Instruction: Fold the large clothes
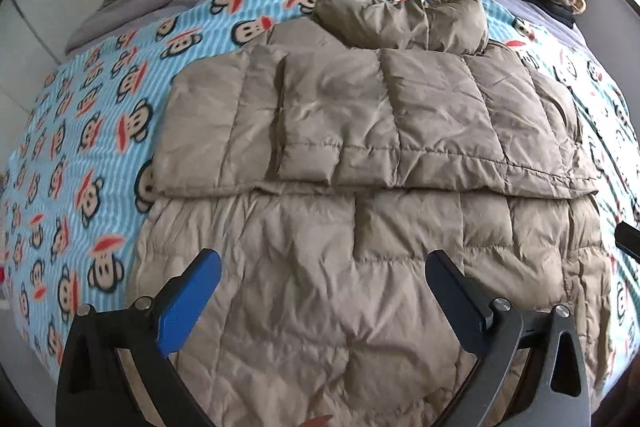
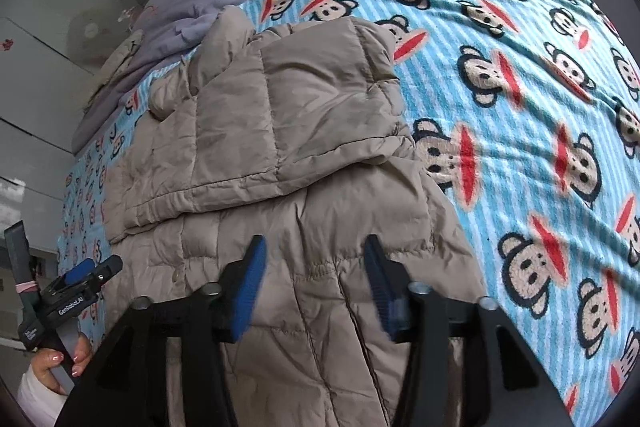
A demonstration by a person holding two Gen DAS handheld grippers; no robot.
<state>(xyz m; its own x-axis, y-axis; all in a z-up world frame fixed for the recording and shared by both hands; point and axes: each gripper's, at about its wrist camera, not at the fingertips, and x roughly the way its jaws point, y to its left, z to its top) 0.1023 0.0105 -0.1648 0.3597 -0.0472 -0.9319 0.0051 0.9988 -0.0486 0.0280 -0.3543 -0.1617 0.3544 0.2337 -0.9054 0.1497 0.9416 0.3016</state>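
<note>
Both pads of the left gripper (image 1: 322, 291) stood wide apart, empty, over the jacket (image 1: 360, 147), whose folded edge ran crosswise just ahead. Right view: the right gripper (image 2: 316, 283) hung part-open, empty, above its near end on the blanket (image 2: 520, 67).

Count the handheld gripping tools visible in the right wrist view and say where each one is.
2. The right tool fills the bottom centre, over the beige quilted puffer jacket. The left tool is at the lower left edge, held by a hand. Others may be outside the frame.
</note>
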